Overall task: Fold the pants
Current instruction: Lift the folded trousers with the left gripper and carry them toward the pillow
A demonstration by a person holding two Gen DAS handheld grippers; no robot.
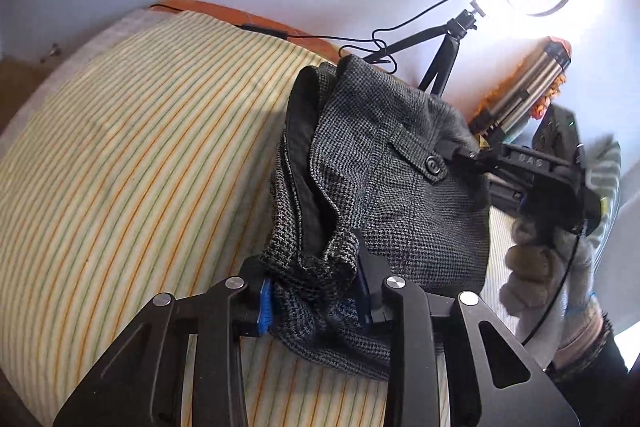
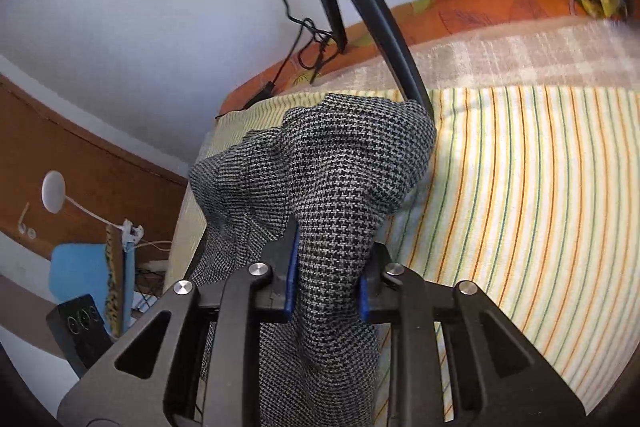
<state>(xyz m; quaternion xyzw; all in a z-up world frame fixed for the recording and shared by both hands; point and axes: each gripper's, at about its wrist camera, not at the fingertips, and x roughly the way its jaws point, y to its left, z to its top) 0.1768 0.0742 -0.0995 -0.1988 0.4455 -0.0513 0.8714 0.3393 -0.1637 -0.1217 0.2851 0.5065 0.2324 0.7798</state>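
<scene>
2 claws lift grey houndstooth pants (image 1: 384, 163) above a striped bed (image 1: 132, 155). The left claw (image 1: 316, 291) pinches bunched waistband cloth; the right claw (image 2: 328, 279) clamps a thick fold. Best to keep both grips level and the cloth taut, then lay it flat.

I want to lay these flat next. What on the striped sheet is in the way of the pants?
Nothing visible: both hand-held grippers already clamp the pants, and the striped sheet beside them looks bare. The lamp tripod stands behind.
</scene>
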